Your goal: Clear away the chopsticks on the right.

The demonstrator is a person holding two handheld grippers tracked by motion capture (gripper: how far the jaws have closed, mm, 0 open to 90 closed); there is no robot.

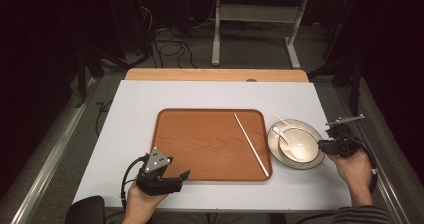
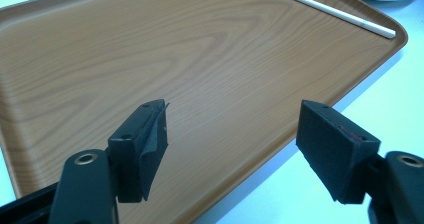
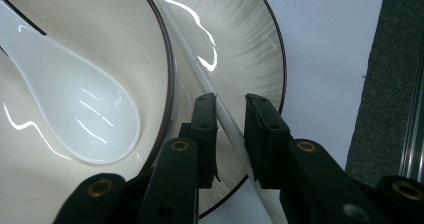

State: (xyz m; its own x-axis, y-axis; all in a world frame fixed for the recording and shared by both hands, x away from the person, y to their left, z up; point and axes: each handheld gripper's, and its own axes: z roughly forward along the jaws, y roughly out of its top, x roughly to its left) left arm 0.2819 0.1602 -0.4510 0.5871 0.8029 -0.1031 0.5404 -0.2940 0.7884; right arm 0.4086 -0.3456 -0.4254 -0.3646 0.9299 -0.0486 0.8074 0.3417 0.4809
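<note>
A white chopstick (image 1: 251,145) (image 2: 325,6) lies slanted on the right part of the brown wooden tray (image 1: 200,144) (image 2: 150,49). To the tray's right a pale plate (image 1: 301,166) (image 3: 250,39) carries a bowl (image 1: 280,151) (image 3: 125,24) with a white spoon (image 1: 296,148) (image 3: 75,114) in it. A second white chopstick (image 1: 282,120) (image 3: 192,49) rests across the plate beside the bowl. My right gripper (image 1: 320,145) (image 3: 230,119) sits low at the plate's right rim, its jaws narrow around that chopstick with a small gap on one side. My left gripper (image 1: 177,181) (image 2: 232,129) hovers open and holds nothing at the tray's near left edge.
The tray and plate sit on a white table (image 1: 135,109) with a wooden strip along its far edge. Beyond it are a dark floor, cables and the legs of another table (image 1: 216,39). The table's right edge runs close behind my right hand.
</note>
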